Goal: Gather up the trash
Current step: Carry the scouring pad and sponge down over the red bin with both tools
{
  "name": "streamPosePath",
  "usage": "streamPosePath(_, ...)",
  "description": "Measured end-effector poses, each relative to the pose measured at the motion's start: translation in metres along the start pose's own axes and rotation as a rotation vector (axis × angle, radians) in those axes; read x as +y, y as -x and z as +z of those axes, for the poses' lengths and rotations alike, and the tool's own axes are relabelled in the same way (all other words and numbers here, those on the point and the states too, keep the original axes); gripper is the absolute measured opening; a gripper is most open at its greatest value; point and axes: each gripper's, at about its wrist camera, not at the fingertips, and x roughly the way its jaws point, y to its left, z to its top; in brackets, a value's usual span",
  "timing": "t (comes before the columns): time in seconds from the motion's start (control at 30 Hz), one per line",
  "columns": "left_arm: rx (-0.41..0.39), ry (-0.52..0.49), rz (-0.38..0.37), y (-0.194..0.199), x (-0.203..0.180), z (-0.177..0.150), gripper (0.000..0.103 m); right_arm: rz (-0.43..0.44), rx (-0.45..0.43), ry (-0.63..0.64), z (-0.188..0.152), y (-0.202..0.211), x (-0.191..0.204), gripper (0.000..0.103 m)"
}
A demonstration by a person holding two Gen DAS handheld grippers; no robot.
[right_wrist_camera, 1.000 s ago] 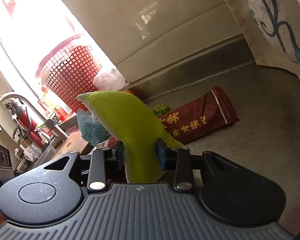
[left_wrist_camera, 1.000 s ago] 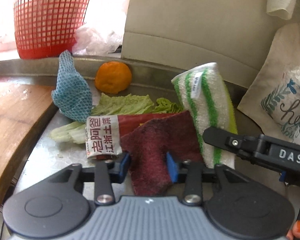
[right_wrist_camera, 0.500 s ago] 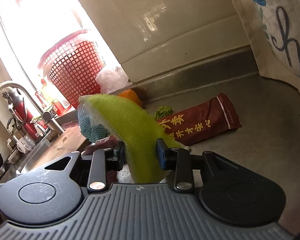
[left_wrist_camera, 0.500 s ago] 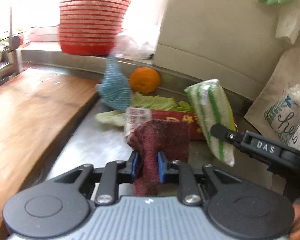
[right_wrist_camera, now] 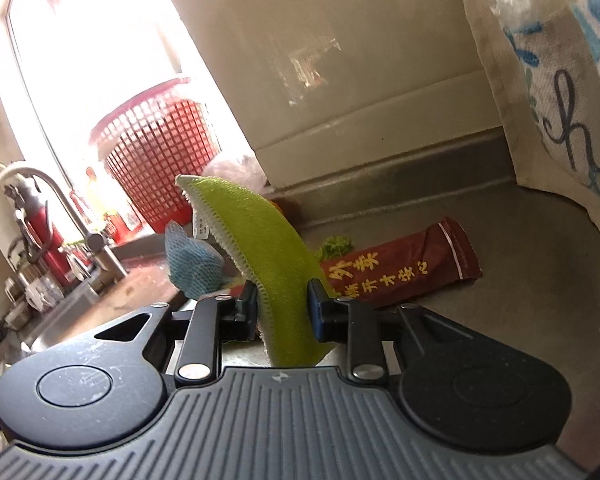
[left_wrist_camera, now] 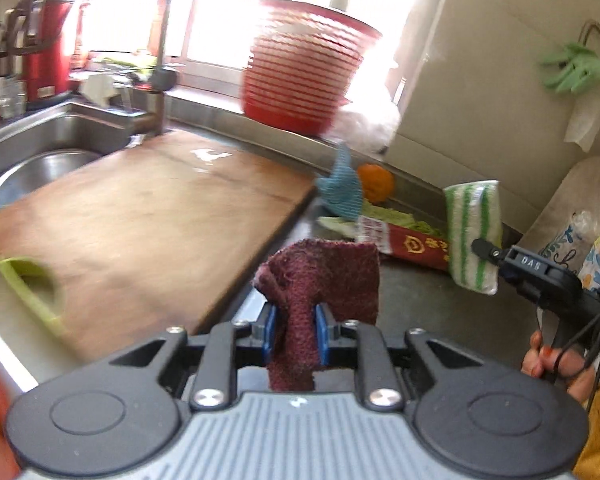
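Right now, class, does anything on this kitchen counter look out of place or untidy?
Yes. Loose greens and a red snack wrapper lie strewn on the steel counter beside the wooden board, with an orange peel against the back ledge. A wet patch shines on the board.

The red basket point(left_wrist_camera: 306, 68) is motion-blurred, and the cutting board point(left_wrist_camera: 140, 224) is cut off at left.
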Motion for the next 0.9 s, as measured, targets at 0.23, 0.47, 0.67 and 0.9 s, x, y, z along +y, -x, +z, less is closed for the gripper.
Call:
streamPosePath(0.23, -0.028, 0.084, 0.107, 0.053, 0.053, -0.024, 0.019, 0.025, -0.004, -0.046, -0.002, 0.008, -0.001, 0.026)
streamPosePath(0.47, -0.059, 0.169, 0.223, 0.093, 0.1, -0.039, 0.019, 0.075, 0.064, -0.09, -0.014, 0.031, 0.017, 0.026)
streamPosePath(0.67, -0.102, 0.226, 0.346, 0.128, 0.142, -0.053, 0.019, 0.16, 0.144, -0.063, -0.019, 0.046, 0.062, 0.026)
streamPosePath(0.9, -0.128, 0.306, 0.483, 0.154, 0.194, -0.073, 0.02, 0.335, 0.278, 0.015, -0.034, 0.053, 0.144, 0.026)
